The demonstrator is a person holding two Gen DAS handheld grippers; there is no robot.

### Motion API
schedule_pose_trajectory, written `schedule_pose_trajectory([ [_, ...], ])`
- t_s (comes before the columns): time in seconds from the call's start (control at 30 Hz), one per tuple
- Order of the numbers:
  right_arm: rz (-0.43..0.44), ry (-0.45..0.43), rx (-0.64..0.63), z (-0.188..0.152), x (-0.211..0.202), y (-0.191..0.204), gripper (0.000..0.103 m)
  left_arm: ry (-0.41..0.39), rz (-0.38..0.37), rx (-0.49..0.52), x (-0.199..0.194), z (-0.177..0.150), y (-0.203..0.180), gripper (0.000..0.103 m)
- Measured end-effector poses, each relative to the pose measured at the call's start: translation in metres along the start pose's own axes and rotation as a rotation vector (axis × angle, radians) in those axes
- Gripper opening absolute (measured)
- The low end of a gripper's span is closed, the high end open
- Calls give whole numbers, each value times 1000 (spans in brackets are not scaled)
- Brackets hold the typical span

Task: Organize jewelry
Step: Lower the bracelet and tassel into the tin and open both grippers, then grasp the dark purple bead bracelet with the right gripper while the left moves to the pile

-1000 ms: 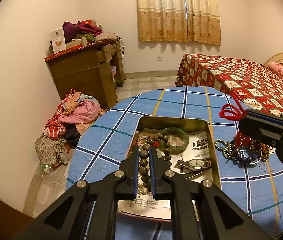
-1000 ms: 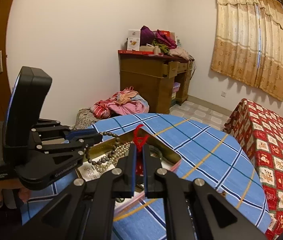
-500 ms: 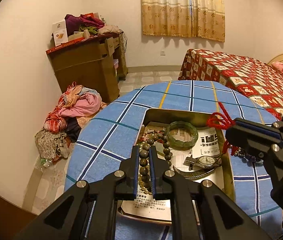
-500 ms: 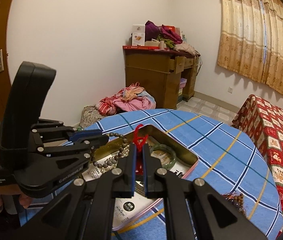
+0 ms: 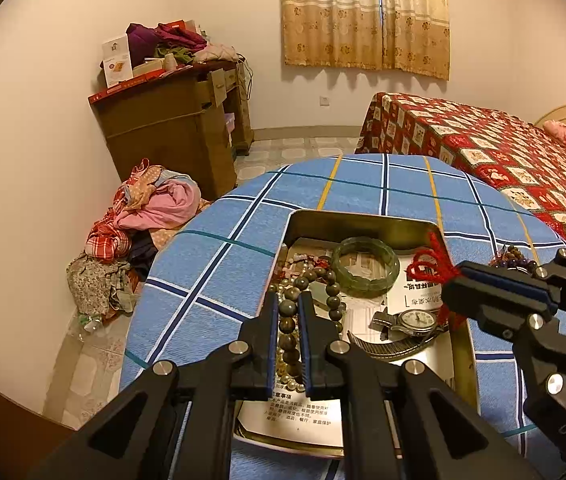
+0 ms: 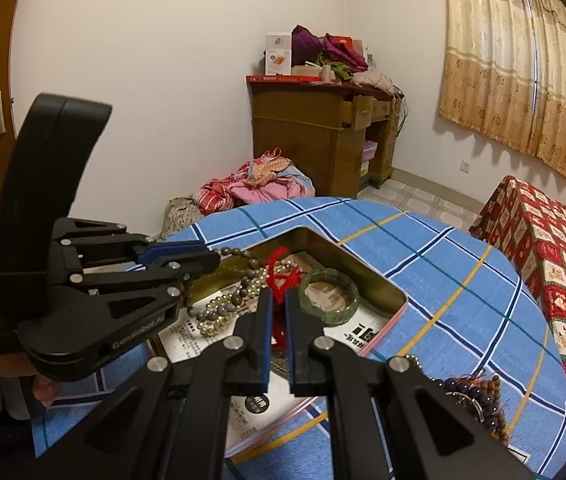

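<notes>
Between my left hand-held gripper [image 5: 287,322] fingers, pinched limp bead strand [image 5: 289,320] sags; my right hand-held gripper [image 6: 277,312] pinches soft red knotted cord [image 6: 279,280] over tin [image 5: 363,226].

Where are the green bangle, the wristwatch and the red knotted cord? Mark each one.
green bangle [image 5: 365,268]: left wrist view, on its near rim.
wristwatch [image 5: 414,319]: left wrist view, on the dial.
red knotted cord [image 5: 431,265]: left wrist view, on the knot beyond the right tool.
</notes>
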State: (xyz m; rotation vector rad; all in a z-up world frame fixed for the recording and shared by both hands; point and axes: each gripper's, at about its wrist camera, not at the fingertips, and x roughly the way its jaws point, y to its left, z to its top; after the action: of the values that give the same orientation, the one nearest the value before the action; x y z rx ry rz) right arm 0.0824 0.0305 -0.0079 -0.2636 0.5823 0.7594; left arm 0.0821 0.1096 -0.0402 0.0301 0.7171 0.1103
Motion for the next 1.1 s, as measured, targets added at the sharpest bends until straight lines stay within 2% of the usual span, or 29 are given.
schedule_pose_trajectory([
  [0.33,-32,47,-12,-8,12,1,7,25,12,7,11,-3,0,9],
  [0.5,-26,74,-16,-14,18,3,9,33,46,14,13,-6,-2,10],
  [0.57,-29,70,-8,-17,17,2,11,49,54,18,15,-6,-3,17],
  [0.6,-28,75,-1,-18,16,1,14,49,69,19,14,-7,-3,33],
  [0.63,-26,76,8,-19,15,0,27,43,81,19,13,-7,-3,53],
  [0.67,-25,73,15,-20,14,-2,42,28,94,16,10,-7,-3,62],
  [0.7,-27,67,21,-21,11,-3,47,11,102,13,7,-7,-3,72],
  [0.73,-31,62,27,-22,8,-5,50,-8,99,10,2,-7,-3,73],
  [0.87,-64,48,43,-29,-9,-14,50,-14,88,-7,-1,-7,-4,73],
  [1.1,-208,50,153,-49,-40,-67,50,-7,95,-33,1,-13,-17,73],
])
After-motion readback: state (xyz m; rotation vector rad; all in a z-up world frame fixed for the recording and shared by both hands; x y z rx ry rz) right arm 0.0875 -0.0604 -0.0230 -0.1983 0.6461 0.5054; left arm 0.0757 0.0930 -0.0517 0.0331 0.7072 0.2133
